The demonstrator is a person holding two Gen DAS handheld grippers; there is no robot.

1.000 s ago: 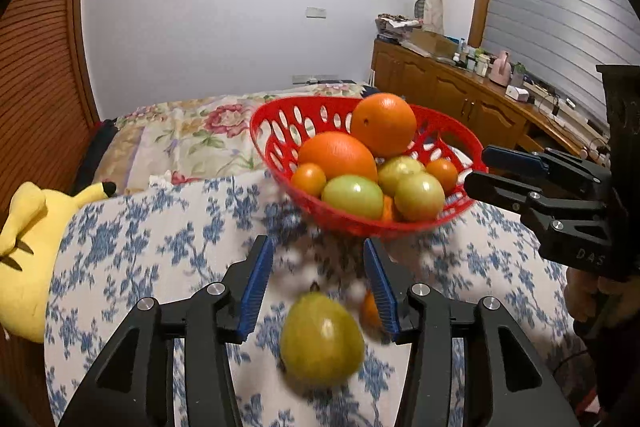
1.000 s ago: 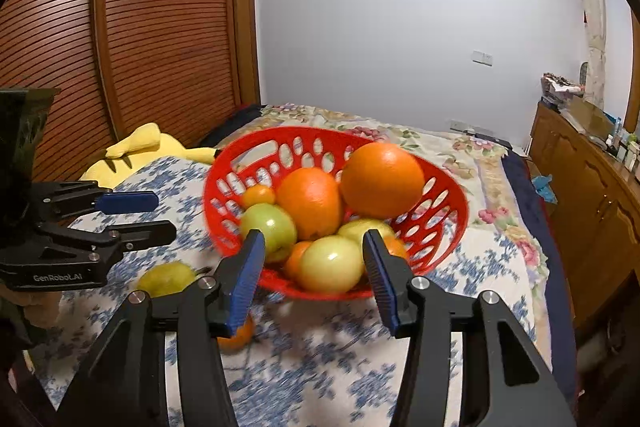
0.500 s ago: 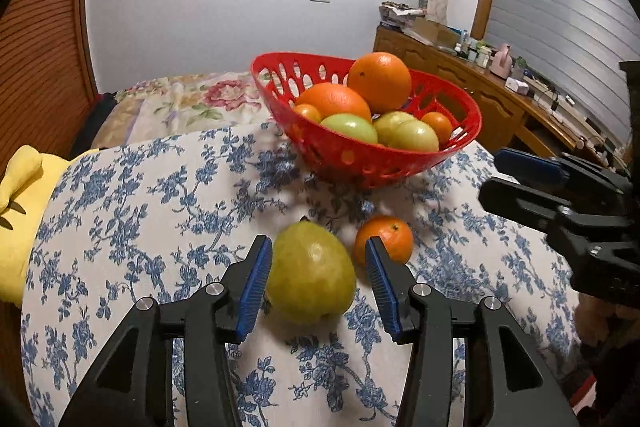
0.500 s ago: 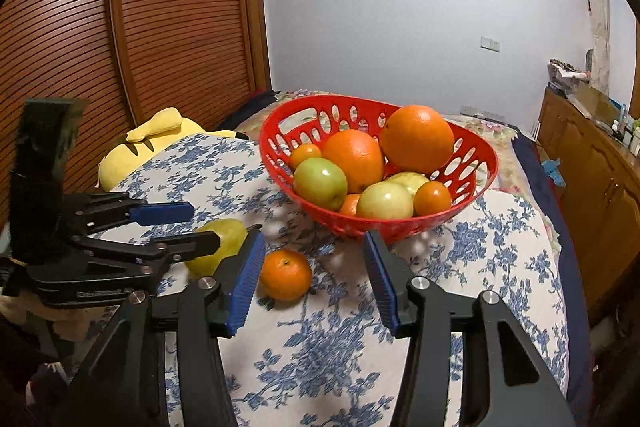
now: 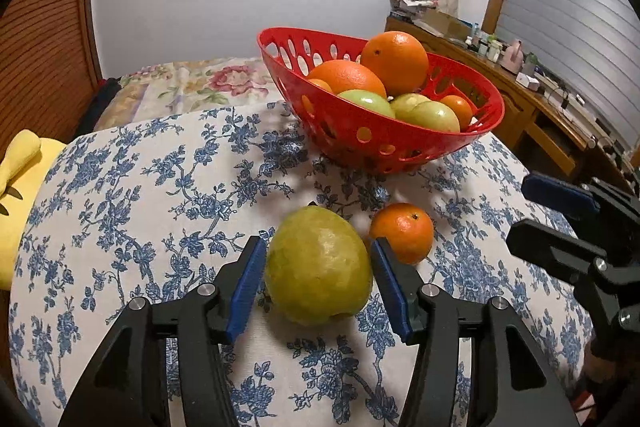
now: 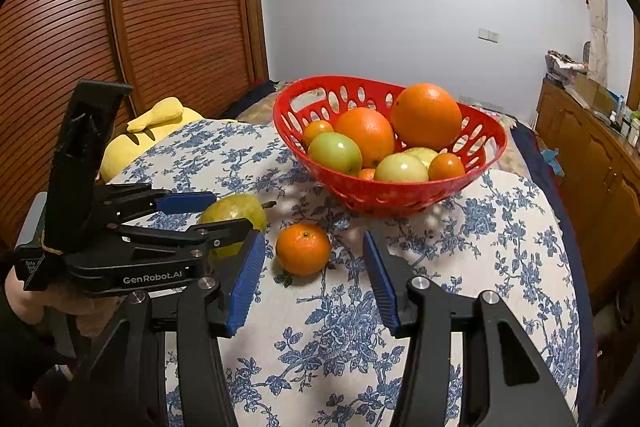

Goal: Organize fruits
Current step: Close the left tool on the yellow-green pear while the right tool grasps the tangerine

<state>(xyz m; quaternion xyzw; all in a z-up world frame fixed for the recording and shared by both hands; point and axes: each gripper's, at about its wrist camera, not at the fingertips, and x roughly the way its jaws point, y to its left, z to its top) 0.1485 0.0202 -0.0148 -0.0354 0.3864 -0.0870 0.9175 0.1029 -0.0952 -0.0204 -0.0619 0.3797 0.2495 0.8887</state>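
The left gripper straddles the green pear, jaws spread, not yet clenched. Closing off-centre could roll it into the tangerine. The right gripper hangs released.

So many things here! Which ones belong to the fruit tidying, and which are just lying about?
Part of the job:
- green pear, between the open left tongs
- small orange on the cloth
- red basket of fruit
- right tongs, open

Just lying about:
- yellow plush toy
- wooden sideboard with clutter
- flowered tablecloth
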